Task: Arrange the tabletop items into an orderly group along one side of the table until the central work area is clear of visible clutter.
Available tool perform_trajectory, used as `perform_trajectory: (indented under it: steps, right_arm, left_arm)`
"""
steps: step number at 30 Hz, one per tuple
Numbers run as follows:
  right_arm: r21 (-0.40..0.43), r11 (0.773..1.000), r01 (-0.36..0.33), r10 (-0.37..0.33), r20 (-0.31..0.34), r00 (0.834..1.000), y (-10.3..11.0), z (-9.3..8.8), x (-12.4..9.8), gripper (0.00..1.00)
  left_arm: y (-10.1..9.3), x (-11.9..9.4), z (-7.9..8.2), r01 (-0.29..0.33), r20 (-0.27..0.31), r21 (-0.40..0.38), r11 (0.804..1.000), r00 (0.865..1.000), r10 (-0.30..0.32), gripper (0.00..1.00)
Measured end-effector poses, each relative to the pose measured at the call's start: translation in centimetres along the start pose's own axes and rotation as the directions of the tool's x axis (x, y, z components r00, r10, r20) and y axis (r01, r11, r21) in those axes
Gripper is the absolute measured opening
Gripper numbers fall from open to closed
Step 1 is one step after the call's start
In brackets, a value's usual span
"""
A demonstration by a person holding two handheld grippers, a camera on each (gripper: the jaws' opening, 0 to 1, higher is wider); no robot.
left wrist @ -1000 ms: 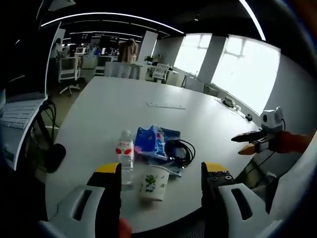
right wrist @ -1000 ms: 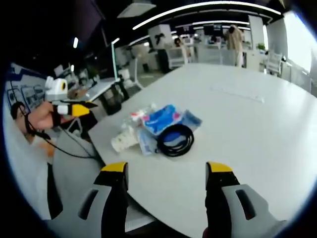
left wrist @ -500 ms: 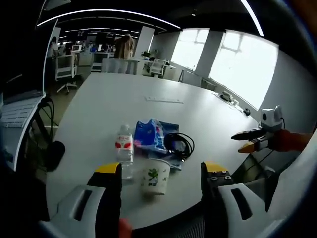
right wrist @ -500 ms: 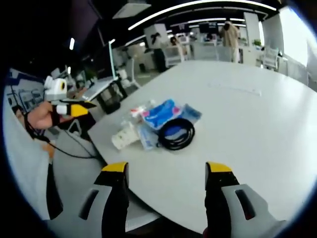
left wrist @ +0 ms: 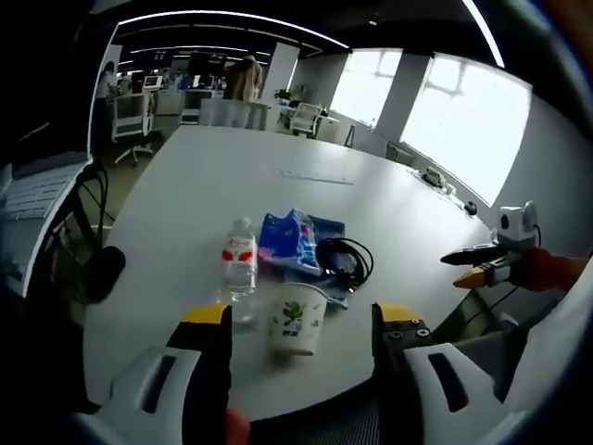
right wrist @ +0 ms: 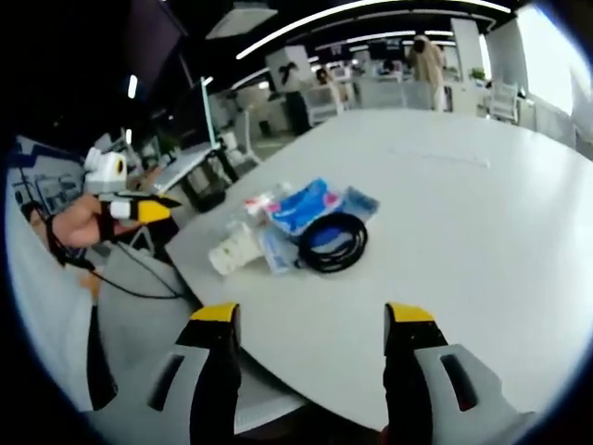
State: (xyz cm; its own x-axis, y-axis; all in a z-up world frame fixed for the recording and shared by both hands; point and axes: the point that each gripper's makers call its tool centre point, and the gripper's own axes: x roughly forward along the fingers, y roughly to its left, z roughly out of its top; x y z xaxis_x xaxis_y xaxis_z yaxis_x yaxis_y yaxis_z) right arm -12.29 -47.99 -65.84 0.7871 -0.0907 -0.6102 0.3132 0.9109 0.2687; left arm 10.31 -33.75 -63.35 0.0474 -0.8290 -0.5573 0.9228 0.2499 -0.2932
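A wide white table (left wrist: 204, 185) in an open office holds a bottle (left wrist: 239, 269), cup (left wrist: 296, 320), blue packets (left wrist: 285, 241) and cable (left wrist: 345, 260), clustered near its edge. Both grippers (left wrist: 295, 320) (right wrist: 312, 315) hang wide open.

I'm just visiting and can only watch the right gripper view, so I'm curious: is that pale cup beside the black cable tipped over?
Observer: No. In the left gripper view the cup stands upright, mouth up, with a green print on its side.
Operator: Is that a bottle behind it?
Observer: Yes, a clear bottle with a red label, upright beside the cup.
Operator: Is the other gripper aimed at them?
Observer: The left gripper is open, and the cup appears between its jaws in its own view.
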Motion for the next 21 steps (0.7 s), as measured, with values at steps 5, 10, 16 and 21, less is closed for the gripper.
perform_trajectory:
  steps: [5,10,16,21]
  right_arm:
    - [0.016,1.000,0.005,-0.005,-0.001,1.000,-0.2,-0.3,-0.2,0.60]
    - [0.026,1.000,0.006,-0.006,-0.005,1.000,-0.3,-0.5,0.0,0.61]
    - [0.032,0.999,0.006,-0.006,-0.003,1.000,-0.4,-0.5,0.2,0.61]
    - [0.038,0.999,0.007,-0.007,-0.004,1.000,-0.6,-0.6,0.2,0.61]
  left_arm:
    - [0.6,0.6,-0.1,-0.009,-0.015,-0.008,1.000,1.000,0.008,0.60]
    - [1.4,1.7,0.6,-0.012,-0.028,0.009,1.000,1.000,0.012,0.59]
    - [2.1,3.0,1.3,-0.015,-0.037,0.006,1.000,0.999,0.015,0.59]
    - [2.7,4.1,1.7,-0.019,-0.053,0.018,1.000,0.998,0.020,0.58]
